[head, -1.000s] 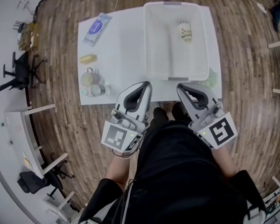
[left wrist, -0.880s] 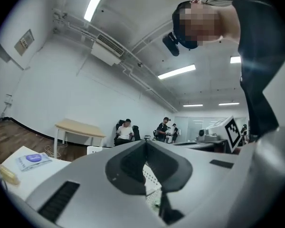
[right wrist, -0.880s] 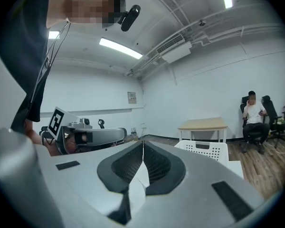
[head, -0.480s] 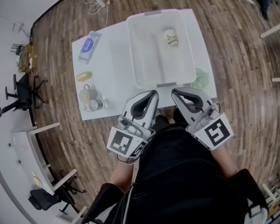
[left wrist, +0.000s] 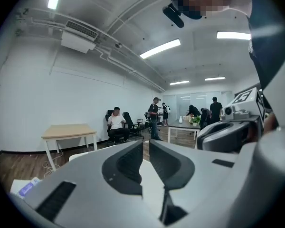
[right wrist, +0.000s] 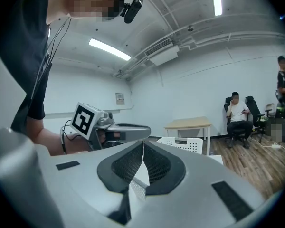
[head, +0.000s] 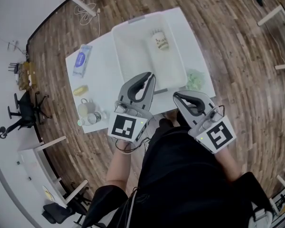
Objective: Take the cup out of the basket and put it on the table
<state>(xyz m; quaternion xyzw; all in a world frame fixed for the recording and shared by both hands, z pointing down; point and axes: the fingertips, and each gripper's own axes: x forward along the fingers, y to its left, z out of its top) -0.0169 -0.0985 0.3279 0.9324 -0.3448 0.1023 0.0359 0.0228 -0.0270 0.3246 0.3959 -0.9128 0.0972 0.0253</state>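
Observation:
A cream cup (head: 160, 40) with a dark print lies in the far right part of the white basket (head: 128, 56) on the white table (head: 102, 80). My left gripper (head: 151, 75) reaches over the basket's near rim, short of the cup. Its jaws have just been opening: in the left gripper view the left gripper (left wrist: 146, 144) shows a narrow gap with nothing in it. My right gripper (head: 175, 95) hangs near the table's front edge, right of the basket, with its tips touching and empty. In the right gripper view the right gripper (right wrist: 143, 144) points at the basket's perforated wall (right wrist: 183, 144).
On the table's left side lie a blue packet (head: 80, 60), a yellow item (head: 80, 90) and two small jars (head: 88, 112). Something green (head: 195, 80) sits at the basket's right. Wooden floor surrounds the table. People, office chairs and a wooden desk (left wrist: 69, 132) stand farther off.
My left gripper has moved forward from the table's front edge to above the basket's near rim and rolled a little. The right gripper advanced slightly. The table sits more tilted in the head view.

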